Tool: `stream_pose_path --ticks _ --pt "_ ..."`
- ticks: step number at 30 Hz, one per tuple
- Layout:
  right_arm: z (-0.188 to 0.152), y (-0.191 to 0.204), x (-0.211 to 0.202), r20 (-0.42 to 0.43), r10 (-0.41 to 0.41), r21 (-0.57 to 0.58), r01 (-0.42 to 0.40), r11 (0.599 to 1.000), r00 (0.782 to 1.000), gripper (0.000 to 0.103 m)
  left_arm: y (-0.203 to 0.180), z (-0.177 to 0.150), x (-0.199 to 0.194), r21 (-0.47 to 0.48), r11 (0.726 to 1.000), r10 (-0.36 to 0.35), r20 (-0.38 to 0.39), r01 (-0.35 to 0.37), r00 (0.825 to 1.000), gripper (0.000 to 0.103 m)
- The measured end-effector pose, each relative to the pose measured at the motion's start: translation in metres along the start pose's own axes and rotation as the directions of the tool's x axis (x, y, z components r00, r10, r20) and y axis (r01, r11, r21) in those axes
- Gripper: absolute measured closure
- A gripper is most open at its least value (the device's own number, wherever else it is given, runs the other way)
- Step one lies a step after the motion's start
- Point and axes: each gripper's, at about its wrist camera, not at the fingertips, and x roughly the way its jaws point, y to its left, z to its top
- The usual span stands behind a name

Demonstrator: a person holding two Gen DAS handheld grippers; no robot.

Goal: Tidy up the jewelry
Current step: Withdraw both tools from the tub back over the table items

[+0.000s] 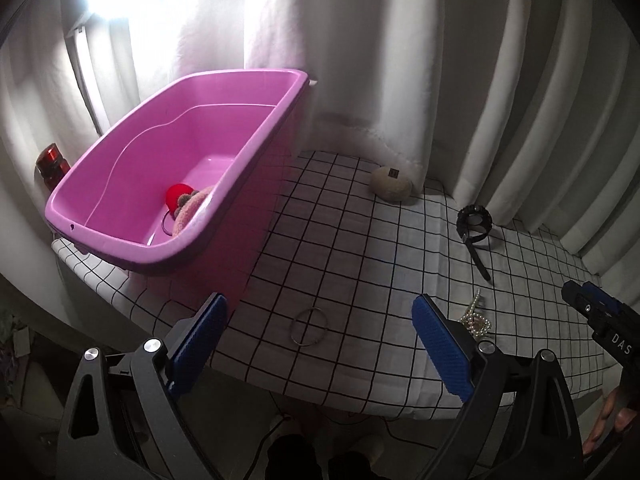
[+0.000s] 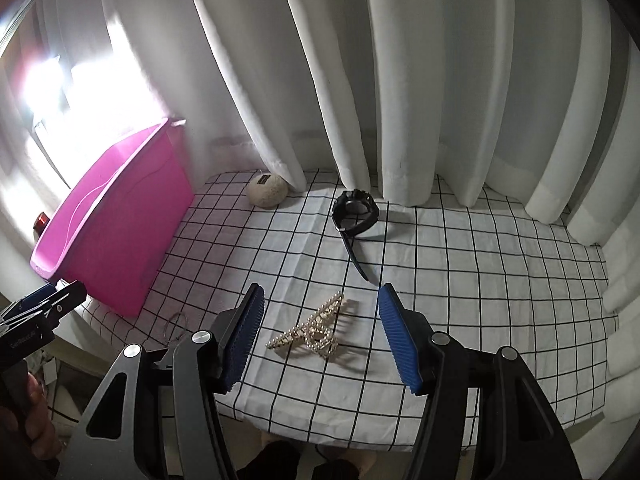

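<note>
A thin metal bangle [image 1: 309,327] lies on the checked cloth beside the pink tub [image 1: 224,80]. My left gripper [image 1: 319,302] hovers over it, jaws wide open and empty. A pearl hair claw [image 2: 312,330] lies on the cloth below and between the fingers of my right gripper [image 2: 320,292], which is open and not touching it. A black watch [image 2: 356,212] rests farther back near the curtain. The tub holds a red pom-pom [image 1: 179,197], a pink plush piece and a ring. The pearl claw [image 1: 476,320] and right gripper [image 1: 600,320] also show in the left wrist view.
A beige stone-like lump [image 2: 267,190] sits by the white curtain [image 2: 400,80], which closes off the back and right. A red jar [image 1: 52,164] stands behind the tub. The table edge [image 1: 360,398] runs close under both grippers. The left gripper [image 2: 40,304] is at left.
</note>
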Motion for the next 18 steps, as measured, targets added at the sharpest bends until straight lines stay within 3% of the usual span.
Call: stream_pose_path --ticks 18 --pt "-0.055 -0.010 0.065 -0.132 0.056 -0.069 -0.066 0.995 0.990 0.046 0.002 -0.062 0.070 -0.090 0.992 0.073 -0.137 -0.086 0.988 0.011"
